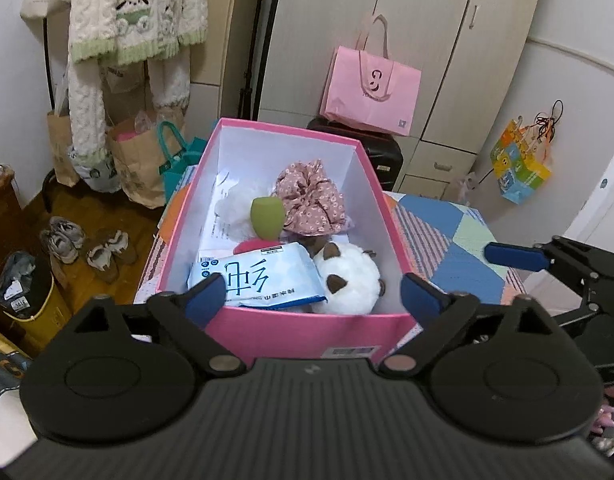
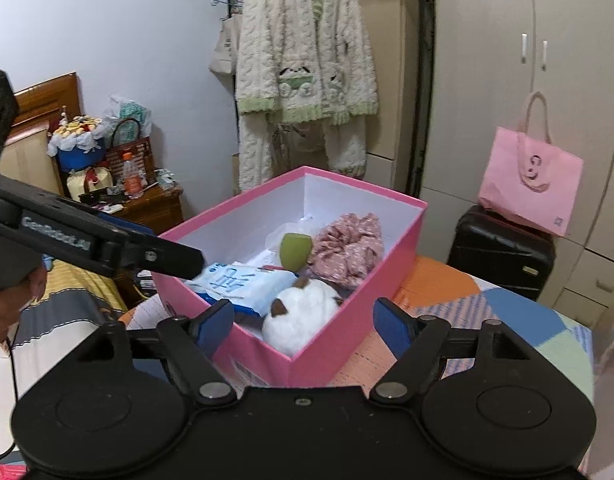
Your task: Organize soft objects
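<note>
On the patchwork-covered tabletop (image 1: 459,236) stands an open pink box (image 1: 307,332), and both hand-held grippers hang just before its near wall, tilted down toward it. The left hand-held gripper (image 1: 313,300) has its blue-padded jaws spread wide with nothing between them; the right hand-held gripper (image 2: 303,324) is likewise open and empty, aimed at the box's near corner. Inside the box lie a white plush toy (image 1: 347,280) with brown ears against the near wall, a pale blue tissue pack (image 1: 255,276) beside it, a green egg-shaped sponge (image 1: 267,216) farther in, and a pink floral scrunchie (image 1: 311,196) toward the back. At the left edge of the right wrist view, a hand (image 2: 11,308) grips the other tool's body.
</note>
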Available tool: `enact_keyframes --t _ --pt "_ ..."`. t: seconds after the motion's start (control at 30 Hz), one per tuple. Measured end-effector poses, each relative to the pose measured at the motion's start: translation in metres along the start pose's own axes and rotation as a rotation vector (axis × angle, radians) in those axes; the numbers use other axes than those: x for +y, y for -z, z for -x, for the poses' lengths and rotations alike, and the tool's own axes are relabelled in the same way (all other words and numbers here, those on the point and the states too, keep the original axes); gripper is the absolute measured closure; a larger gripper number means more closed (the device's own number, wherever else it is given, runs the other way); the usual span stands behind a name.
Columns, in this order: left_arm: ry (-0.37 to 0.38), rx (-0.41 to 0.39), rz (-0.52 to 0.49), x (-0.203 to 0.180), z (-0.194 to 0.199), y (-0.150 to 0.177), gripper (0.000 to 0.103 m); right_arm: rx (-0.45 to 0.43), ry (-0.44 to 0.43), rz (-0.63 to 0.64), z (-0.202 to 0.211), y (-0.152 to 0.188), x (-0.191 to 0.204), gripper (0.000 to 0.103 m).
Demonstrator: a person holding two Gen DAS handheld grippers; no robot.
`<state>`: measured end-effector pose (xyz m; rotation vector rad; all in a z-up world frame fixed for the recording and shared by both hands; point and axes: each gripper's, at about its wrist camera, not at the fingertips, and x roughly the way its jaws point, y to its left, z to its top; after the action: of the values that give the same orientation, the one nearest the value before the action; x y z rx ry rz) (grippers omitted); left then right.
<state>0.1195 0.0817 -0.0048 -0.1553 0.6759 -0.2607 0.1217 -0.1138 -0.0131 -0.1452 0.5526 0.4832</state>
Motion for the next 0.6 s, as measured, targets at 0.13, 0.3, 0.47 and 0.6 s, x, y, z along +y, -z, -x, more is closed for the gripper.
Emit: enact_keyframes --t 0.13,0.3,0.47,0.6 --pt "-0.014 0.003 -0.022 -0.01 0.01 0.005 0.003 0.002 0.064 0.0 0.013 0.006 -0.002 0.004" --pt "-0.096 0.004 -0.055 -0.022 0.019 0.006 0.003 0.045 0.174 -0.036 0.027 0.007 -0.004 0.004" --pt "-0.153 -0.116 -0.164 -0.041 0.037 0.015 0.003 -0.003 0.139 -0.134 0.051 0.01 -0.016 0.004" --pt "-0.18 -0.184 -0.165 -0.051 0.042 0.029 0.003 -0.075 0.23 -0.132 0.069 0.018 -0.008 0.004"
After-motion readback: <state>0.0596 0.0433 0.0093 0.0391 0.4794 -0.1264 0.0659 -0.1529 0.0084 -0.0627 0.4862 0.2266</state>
